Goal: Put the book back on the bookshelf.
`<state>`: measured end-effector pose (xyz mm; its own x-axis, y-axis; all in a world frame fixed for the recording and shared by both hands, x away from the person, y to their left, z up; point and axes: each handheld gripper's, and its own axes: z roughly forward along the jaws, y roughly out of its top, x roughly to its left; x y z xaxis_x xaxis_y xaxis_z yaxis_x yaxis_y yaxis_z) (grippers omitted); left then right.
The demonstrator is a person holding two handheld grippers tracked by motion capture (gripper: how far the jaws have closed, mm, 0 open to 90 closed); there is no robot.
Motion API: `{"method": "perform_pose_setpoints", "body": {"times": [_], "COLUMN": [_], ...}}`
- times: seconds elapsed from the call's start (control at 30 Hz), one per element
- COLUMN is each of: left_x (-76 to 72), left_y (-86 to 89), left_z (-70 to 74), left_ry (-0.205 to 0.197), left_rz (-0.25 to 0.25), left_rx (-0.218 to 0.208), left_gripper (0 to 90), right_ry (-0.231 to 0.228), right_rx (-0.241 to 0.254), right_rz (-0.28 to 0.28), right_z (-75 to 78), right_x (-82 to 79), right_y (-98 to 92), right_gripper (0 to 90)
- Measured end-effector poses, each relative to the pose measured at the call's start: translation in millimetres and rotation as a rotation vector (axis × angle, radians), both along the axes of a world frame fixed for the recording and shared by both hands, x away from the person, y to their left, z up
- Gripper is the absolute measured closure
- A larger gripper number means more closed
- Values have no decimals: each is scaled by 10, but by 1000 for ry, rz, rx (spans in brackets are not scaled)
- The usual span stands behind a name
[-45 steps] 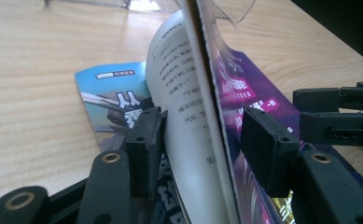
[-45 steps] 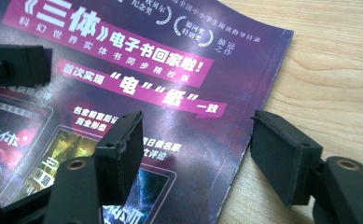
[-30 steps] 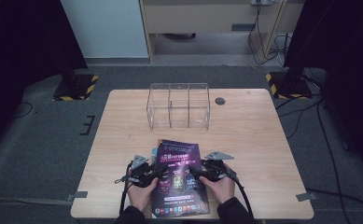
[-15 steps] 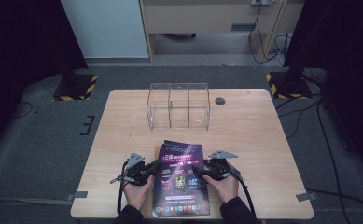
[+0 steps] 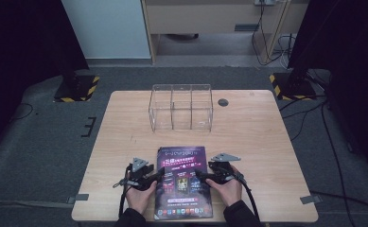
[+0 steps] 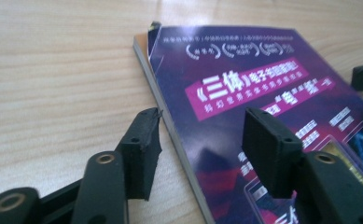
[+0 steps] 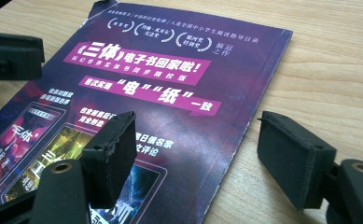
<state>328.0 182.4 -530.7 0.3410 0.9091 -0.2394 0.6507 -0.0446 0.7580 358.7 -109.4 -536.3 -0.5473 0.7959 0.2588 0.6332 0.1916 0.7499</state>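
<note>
- the book lies flat on the table, cover up, at the near edge between the two hands.
- the left gripper sits low at the book's left edge; its jaws have just been opening and stand apart.
- in the left gripper view one pad is over bare wood just beside the book, the other over the cover, so the jaws straddle the left edge; neither pad presses on it.
- the right gripper sits at the book's right edge, jaws wide, and has also just been opening.
- in the right gripper view one pad hangs over the cover of the book, the other over wood past the right edge; no grip shows.
- the far corner of the cover curls up a little in both gripper views.
- a clear bin with three compartments stands farther back on the table, well apart from the book.
- a small dark disc lies just right of the bin.
</note>
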Motion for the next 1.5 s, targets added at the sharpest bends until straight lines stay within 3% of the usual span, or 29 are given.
{"method": "perform_pose_setpoints", "body": {"times": [0.3,0.43,0.57,0.8,1.0,1.07,1.17,1.27,1.43,1.5], "left_x": [30,46,46,59,44,37,30,24,38,44], "left_y": [-54,-75,-86,-77,-27,-15,-44,-76,-82,-112], "left_z": [-38,-47,-47,-55,-66,-54,-41,-15,-17,-14], "left_ry": [0,8,7,15,13,3,3,-13,-2,1], "left_rz": [-6,-23,-16,18,38,28,-25,-46,-84,-109], "left_rx": [34,-15,-10,-62,-147,-181,-245,-209,-242,-236], "left_gripper": [412,428,434,447,468,476,497,478,481,472], "right_ry": [-10,-16,-15,3,3,9,9,10,9,9], "right_rx": [-10,4,4,47,53,64,68,70,71,70], "right_rz": [2,10,9,-26,-33,-40,-42,-43,-41,-40], "right_z": [-6,-15,-15,-23,-25,-27,-29,-30,-30,-30], "right_x": [-11,-16,-24,-26,-27,-27,-25,-23,-22,-22], "right_y": [21,44,64,42,42,37,33,30,28,29], "right_gripper": [269,278,281,287,287,287,289,289,289,289]}}
